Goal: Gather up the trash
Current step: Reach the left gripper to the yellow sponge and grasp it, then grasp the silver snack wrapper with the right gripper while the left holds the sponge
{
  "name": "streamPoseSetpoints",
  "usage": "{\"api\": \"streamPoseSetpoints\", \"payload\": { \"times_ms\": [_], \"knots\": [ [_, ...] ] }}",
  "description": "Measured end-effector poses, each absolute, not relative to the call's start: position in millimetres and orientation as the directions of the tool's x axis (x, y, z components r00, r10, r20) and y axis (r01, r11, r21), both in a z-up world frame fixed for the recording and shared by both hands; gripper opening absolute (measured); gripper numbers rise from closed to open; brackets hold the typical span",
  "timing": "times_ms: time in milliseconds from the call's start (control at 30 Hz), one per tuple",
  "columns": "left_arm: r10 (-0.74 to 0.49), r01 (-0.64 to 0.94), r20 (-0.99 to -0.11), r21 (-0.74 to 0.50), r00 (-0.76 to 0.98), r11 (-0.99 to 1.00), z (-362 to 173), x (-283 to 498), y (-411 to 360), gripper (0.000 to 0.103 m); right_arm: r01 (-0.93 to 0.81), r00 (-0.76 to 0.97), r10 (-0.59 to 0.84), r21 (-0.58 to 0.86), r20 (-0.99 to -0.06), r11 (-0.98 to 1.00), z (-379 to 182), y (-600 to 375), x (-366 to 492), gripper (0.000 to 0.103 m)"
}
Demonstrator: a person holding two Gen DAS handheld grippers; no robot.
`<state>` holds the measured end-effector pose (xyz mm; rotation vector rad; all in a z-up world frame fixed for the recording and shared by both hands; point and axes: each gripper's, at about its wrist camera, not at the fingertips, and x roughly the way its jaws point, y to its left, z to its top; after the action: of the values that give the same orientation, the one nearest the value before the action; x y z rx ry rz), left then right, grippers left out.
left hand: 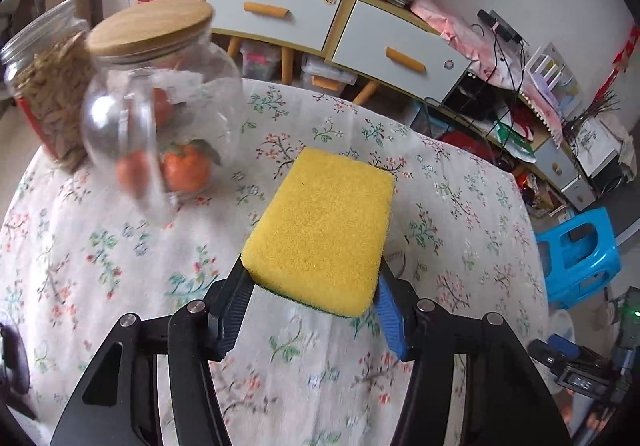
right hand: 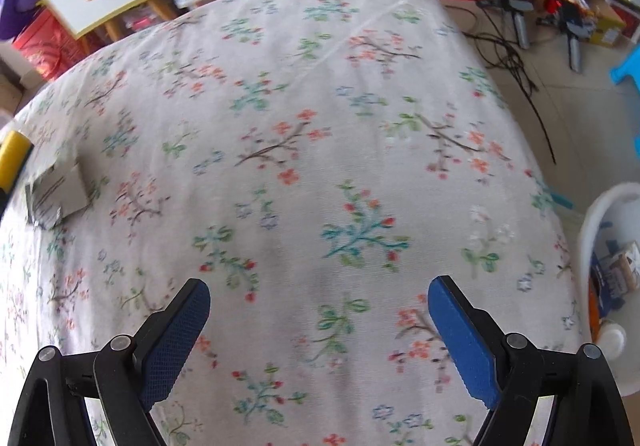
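So the sponge [left hand: 320, 230] was sitting in the left gripper [left hand: 316, 310], yellow foam side up, thin dark green scrub layer underneath, rectangular with rounded corners and looking clean and springy. Both pads met its near end, one on each side, so I'd call that a grip, jaws roughly half closed around it. It hung over the table [left hand: 100, 266], with the lidded jar [left hand: 160, 101] of oranges out at 10 o'clock from it and a second jar [left hand: 48, 93] of something dry just past that.

My take on doing this bit well: only the near end was pinched, so most of the sponge stuck out forward. I'd keep the squeeze firm and move smoothly so it doesn't pivot out.

The right gripper [right hand: 320, 326] was wide open and empty over the cloth. A flat grey card scrap [right hand: 60, 193] lay at 10 o'clock from it, and the white bin [right hand: 608, 246] sat at 3 o'clock off the table edge.
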<state>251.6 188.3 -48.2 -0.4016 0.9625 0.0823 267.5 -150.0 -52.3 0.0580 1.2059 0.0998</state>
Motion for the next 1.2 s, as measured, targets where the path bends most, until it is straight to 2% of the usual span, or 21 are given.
{"api": "streamPoseSetpoints", "payload": {
  "times_ms": [200,367,600,867,1200],
  "knots": [
    [-0.099,-0.239,-0.818,-0.278,0.566,0.930,-42,211,211,0.060,-0.103,0.298,0.199,0.175,-0.934,0.979,-58,-99,272,0.092],
    [-0.072,-0.262,-0.841,-0.247,0.537,0.933,-50,180,231,0.060,-0.172,0.327,0.284,0.239,-0.901,0.956,-56,-42,281,0.092],
    [-0.063,-0.289,-0.854,-0.243,0.516,0.926,-59,149,262,0.060,-0.274,0.372,0.307,0.212,-0.876,0.938,-77,24,288,0.095],
    [-0.083,-0.300,-0.850,-0.273,0.519,0.914,-56,139,282,0.060,-0.422,0.438,0.285,0.085,-0.852,0.903,-92,77,288,0.100],
    [-0.094,-0.297,-0.846,-0.286,0.525,0.911,-52,140,279,0.060,-0.411,0.463,0.258,0.053,-0.848,0.910,-99,100,308,0.102]
  ]
}}
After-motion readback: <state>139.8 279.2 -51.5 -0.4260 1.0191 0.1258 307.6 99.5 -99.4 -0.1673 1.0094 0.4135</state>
